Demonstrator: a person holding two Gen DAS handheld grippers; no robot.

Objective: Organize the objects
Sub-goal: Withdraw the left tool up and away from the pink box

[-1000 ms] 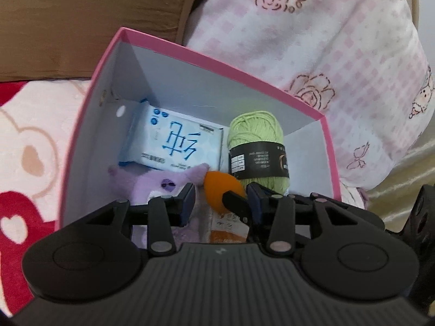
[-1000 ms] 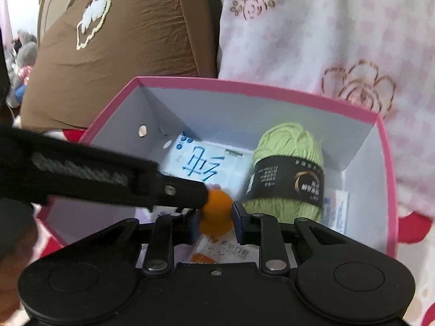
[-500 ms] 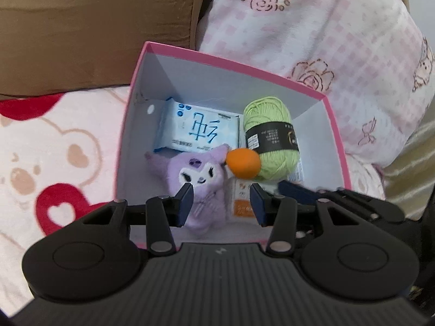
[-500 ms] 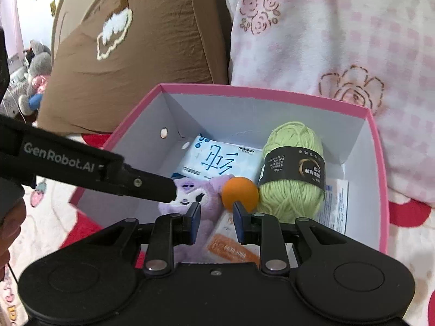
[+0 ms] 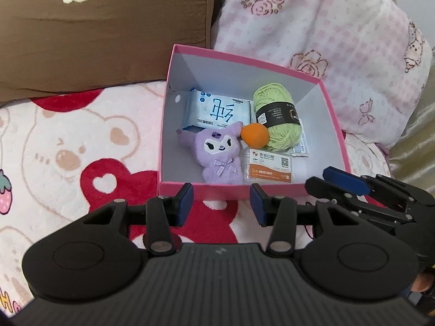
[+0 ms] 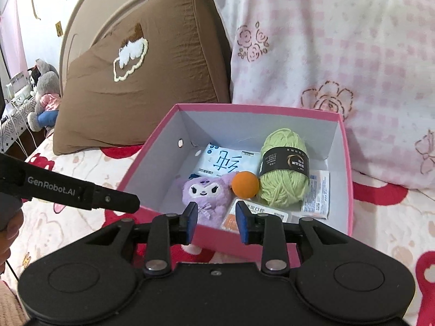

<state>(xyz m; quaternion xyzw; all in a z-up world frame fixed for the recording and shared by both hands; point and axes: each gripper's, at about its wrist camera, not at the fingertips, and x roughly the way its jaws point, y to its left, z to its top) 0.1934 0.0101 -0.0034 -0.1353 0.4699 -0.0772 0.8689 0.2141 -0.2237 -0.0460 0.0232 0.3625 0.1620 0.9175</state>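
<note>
With the orange ball (image 5: 254, 135) lying in the pink box (image 5: 334, 125), both the left gripper (image 5: 221, 203) and the right gripper (image 6: 216, 218) hover outside it, fingers wide and empty, so packing looks finished unless something unseen remains to fetch.

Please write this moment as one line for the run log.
left hand-held gripper: open, empty | right hand-held gripper: open, empty | pink box: holds purple plush, orange ball, green yarn, tissue pack

Your right gripper (image 6: 213, 222) at the pink box (image 6: 343, 163)
Jaws apart and empty; orange ball (image 6: 244, 184) touches the green yarn (image 6: 284, 167).
</note>
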